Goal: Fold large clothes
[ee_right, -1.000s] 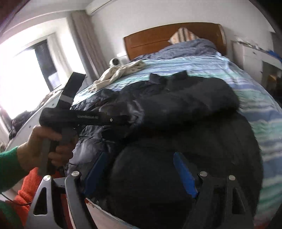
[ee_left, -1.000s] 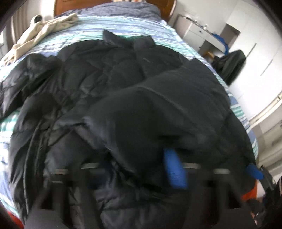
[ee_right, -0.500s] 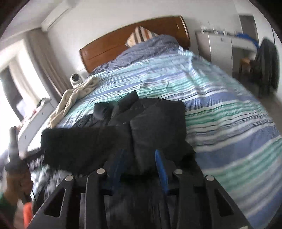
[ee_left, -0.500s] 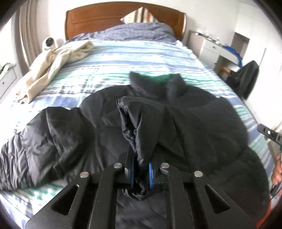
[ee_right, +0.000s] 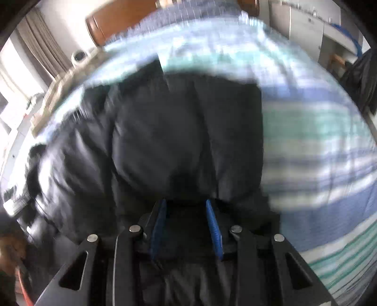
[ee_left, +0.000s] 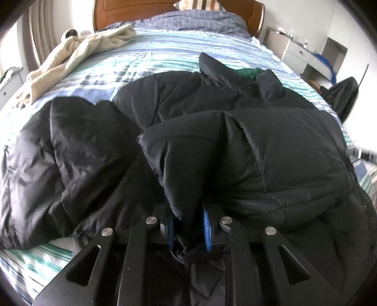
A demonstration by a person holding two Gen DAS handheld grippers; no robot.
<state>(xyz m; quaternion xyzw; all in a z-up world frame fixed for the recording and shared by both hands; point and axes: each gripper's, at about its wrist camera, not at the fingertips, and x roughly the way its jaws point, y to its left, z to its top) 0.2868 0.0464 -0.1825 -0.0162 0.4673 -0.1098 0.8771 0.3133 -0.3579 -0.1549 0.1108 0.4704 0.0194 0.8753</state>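
Observation:
A large black puffer jacket [ee_left: 212,131] lies spread on the striped bed, collar toward the headboard. My left gripper [ee_left: 188,231] is shut on a fold of the jacket's hem or sleeve edge, lifted above the rest. In the blurred right wrist view the jacket [ee_right: 183,141] fills the middle. My right gripper [ee_right: 186,226] has its blue pads a hand's width apart with jacket fabric bunched between them; whether they pinch it is unclear.
The bed [ee_left: 165,54] has a blue and green striped sheet. A cream garment [ee_left: 77,54] lies at its far left. A wooden headboard [ee_left: 132,9] and pillow are at the back. White drawers [ee_left: 297,51] and a dark chair [ee_left: 344,96] stand right.
Both grippers have dropped closer to the jacket. The left still holds its fold, now laid lower over the jacket body. The right view has swung fast and is blurred.

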